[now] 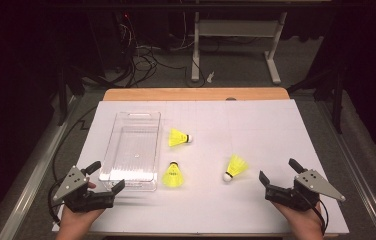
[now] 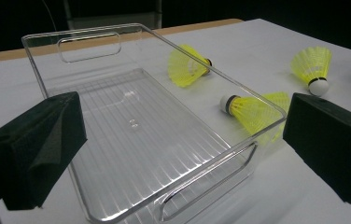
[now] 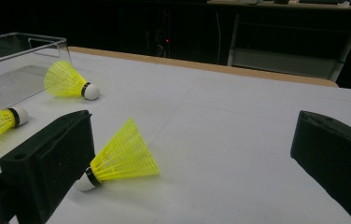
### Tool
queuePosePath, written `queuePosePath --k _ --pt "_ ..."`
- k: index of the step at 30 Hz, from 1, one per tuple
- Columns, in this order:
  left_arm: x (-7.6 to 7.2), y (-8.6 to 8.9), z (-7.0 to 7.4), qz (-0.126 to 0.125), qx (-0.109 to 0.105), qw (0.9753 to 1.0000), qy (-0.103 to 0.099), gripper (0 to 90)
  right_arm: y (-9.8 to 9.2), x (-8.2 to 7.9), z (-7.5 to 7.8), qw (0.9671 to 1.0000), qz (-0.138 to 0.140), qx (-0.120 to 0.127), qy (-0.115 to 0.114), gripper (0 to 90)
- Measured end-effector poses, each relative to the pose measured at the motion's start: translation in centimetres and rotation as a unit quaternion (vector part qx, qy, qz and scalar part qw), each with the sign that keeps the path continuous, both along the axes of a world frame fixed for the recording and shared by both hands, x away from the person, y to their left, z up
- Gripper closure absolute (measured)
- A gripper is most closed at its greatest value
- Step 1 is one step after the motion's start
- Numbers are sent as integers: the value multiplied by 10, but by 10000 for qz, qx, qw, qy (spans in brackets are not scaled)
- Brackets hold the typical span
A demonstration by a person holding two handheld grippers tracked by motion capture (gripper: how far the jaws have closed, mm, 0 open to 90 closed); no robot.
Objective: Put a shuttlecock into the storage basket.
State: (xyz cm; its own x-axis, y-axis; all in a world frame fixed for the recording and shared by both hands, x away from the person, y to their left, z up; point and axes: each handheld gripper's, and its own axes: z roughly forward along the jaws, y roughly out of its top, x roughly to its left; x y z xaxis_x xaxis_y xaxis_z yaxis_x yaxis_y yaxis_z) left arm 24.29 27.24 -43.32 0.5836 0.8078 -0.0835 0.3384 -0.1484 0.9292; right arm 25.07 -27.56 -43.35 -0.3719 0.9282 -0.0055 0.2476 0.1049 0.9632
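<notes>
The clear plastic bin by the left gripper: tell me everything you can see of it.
The clear plastic bin is a shallow rectangular tray of transparent hard plastic with a ribbed floor, rounded corners and a slot handle cut into each short end. It sits upright and empty on the white table, long side running away from the person. Two yellow shuttlecocks lie just outside its right wall. The left gripper hangs open at its near end.

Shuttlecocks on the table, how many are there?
3, all lying outside the clear bin: far shuttlecock right of the bin, near shuttlecock by its near corner, right shuttlecock towards the right gripper.
</notes>
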Motion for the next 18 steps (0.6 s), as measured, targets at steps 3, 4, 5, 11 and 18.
queuePosePath --k 3,4,5,11,18 --pt "0 6 2 96 -97 9999 -8 6 0 0 0 10000 28 2 1 0" --pt "0 9 3 116 -106 9999 -5 6 0 0 0 10000 35 -8 -14 0" --pt "0 11 3 150 -122 9998 -12 5 0 -1 1 10000 39 -13 -31 0" --pt "-1 28 6 241 59 9997 -2 5 -1 0 0 10000 36 13 -14 0" --pt "0 40 4 411 -41 9991 33 3 -2 1 -2 10000 9 -10 -20 0"
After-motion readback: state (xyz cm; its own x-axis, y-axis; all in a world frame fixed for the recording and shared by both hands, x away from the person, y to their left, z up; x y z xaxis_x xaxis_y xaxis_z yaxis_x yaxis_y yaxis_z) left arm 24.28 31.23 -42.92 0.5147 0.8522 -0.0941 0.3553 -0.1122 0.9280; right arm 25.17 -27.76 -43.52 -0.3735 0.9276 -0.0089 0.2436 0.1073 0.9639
